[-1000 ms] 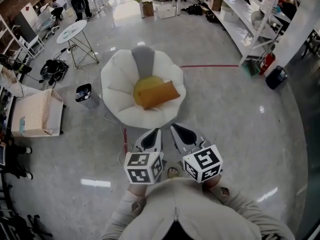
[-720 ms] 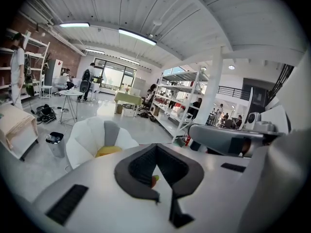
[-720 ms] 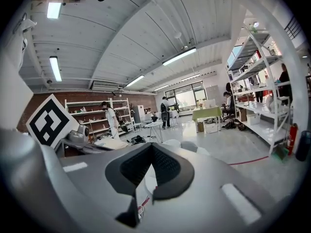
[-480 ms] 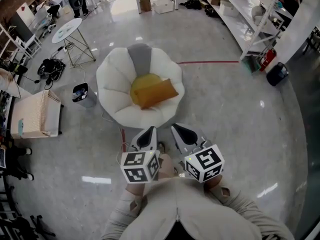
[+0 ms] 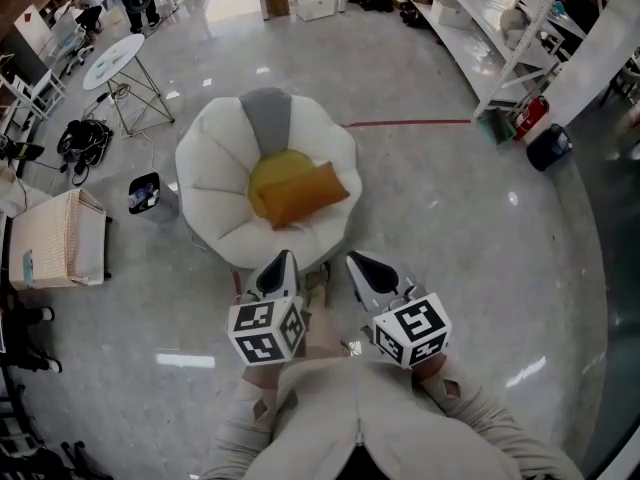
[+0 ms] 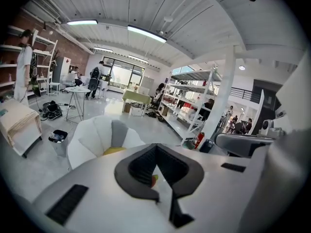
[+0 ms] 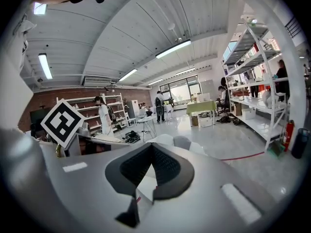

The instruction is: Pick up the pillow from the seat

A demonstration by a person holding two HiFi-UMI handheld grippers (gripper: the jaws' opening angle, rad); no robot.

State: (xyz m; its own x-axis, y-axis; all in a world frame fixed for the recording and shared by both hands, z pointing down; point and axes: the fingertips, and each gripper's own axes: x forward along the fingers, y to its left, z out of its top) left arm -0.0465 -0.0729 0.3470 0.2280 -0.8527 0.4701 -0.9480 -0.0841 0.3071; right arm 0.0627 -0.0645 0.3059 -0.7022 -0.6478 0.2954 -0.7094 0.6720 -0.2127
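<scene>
Head view, read from the left. A black bin (image 5: 146, 193) is noted on the floor at centre left, just beside a white petal-shaped seat (image 5: 212, 183) that fills the upper middle of the frame. The orange pillow (image 5: 303, 194) is found in the hollow of the seat, lying flat and skewed across a round yellow cushion (image 5: 266, 171), its long edge running from lower left to upper right. Below the seat, at lower centre, the left gripper (image 5: 282, 260) is held with its jaws closed together and nothing between them. To its right, the right gripper (image 5: 358, 261) is likewise seen with jaws drawn together and empty. Both are pointed toward the seat's near rim, and neither is in contact with seat or pillow. The pillow is judged light, soft and compressible, with a fabric cover giving fair friction, and not fragile. Sagging is expected if it is lifted by one corner only. A hold on the near long edge or on the two short ends, pinched well into the filling, is judged best. The jaws would have to be opened first.
</scene>
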